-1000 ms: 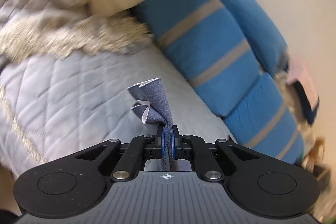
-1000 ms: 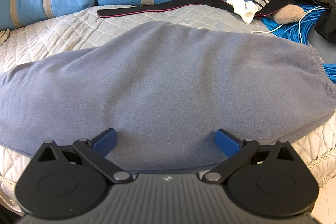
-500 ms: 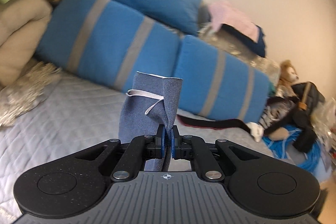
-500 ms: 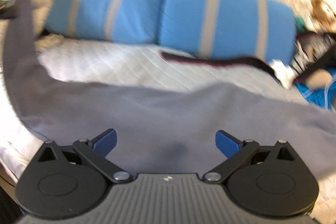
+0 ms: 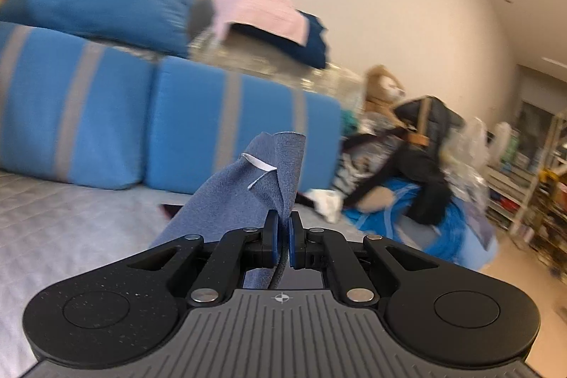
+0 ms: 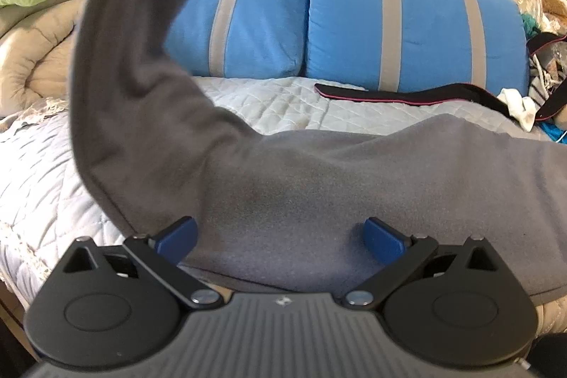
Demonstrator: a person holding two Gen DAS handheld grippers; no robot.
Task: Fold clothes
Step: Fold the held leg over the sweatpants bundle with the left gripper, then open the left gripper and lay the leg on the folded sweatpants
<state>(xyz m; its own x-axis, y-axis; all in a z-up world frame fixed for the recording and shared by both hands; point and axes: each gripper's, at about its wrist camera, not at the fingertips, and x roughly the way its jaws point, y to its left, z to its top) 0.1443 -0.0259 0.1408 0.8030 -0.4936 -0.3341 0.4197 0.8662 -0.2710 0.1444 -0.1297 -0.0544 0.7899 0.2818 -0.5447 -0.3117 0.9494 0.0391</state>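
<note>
A grey fleece garment lies across the quilted bed. Its left end rises off the bed in a long strip that runs out of the top of the right wrist view. My left gripper is shut on that end of the garment, with a white label showing, and holds it high above the bed. My right gripper is open and empty, low over the garment's near edge, with fabric between its blue pads.
Blue striped cushions line the back of the bed. A black strap and a white sock lie behind the garment. Beige and green bedding is piled at left. Bags, a teddy bear and shelves stand at right.
My left gripper has lifted the garment's end higher and swung to the right. The raised strip now arches over the bed in the right wrist view. The right gripper stays open.
</note>
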